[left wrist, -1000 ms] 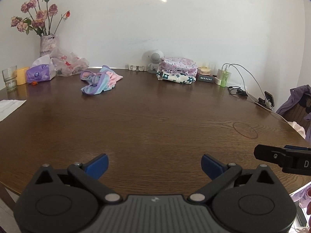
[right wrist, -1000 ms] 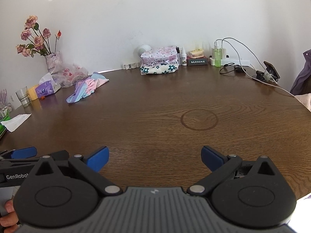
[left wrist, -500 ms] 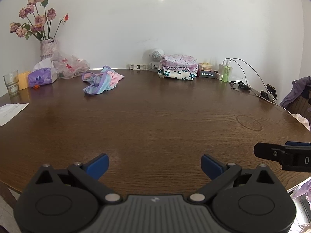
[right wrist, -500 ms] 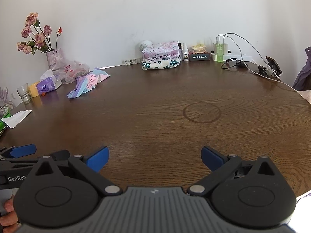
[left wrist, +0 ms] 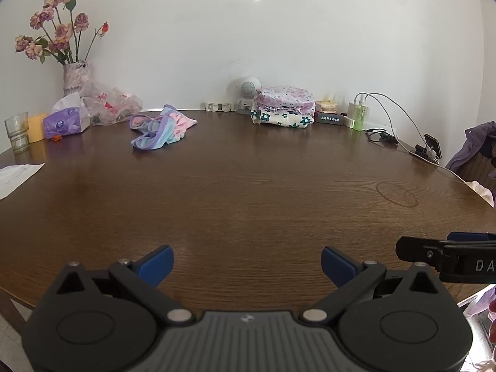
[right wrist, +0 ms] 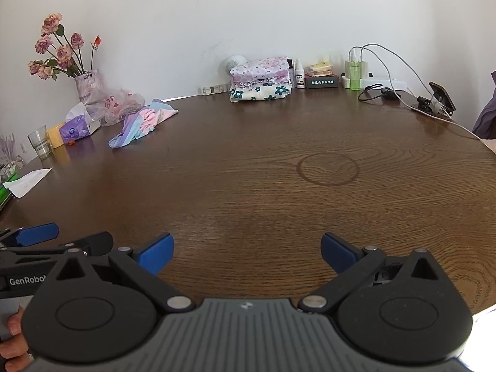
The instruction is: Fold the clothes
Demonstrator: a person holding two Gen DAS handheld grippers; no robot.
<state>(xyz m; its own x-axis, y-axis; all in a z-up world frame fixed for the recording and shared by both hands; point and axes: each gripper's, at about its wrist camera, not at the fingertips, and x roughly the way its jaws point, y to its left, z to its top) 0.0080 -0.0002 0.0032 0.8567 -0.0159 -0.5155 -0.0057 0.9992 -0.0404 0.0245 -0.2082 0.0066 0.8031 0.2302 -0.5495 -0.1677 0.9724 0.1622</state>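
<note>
We hold both tools low over the near edge of the brown table [left wrist: 248, 192], side by side, and neither has anything in it: the left gripper [left wrist: 247, 259] has its blue pads spread wide with bare wood between them, and the right gripper [right wrist: 247, 248] stands released the same way.

The thing we are after, we judge, is the crumpled pastel garment [left wrist: 159, 130], pink, blue and lilac, lying loose at about 11 o'clock from the left tool and well apart from both. In the right wrist view it sits at about 10 o'clock [right wrist: 142, 122], just beside the crinkled plastic bag [right wrist: 114, 105].

To do this step well we should carry both tools across the table with the pads kept apart, come down on two separate edges of the cloth, not on the bunched middle, and pinch a single layer each, so that it can be drawn to the open wood and spread flat. Approaching from the near side should keep us off the tissue pack [left wrist: 66, 121] and the glass [left wrist: 17, 131].

Counting: one loose garment; one folded stack [left wrist: 283, 110] at 12 o'clock by the wall, showing two patterned pieces, though how many layers it holds we cannot tell; one vase of roses [left wrist: 76, 74]; one glass; two grippers
</note>
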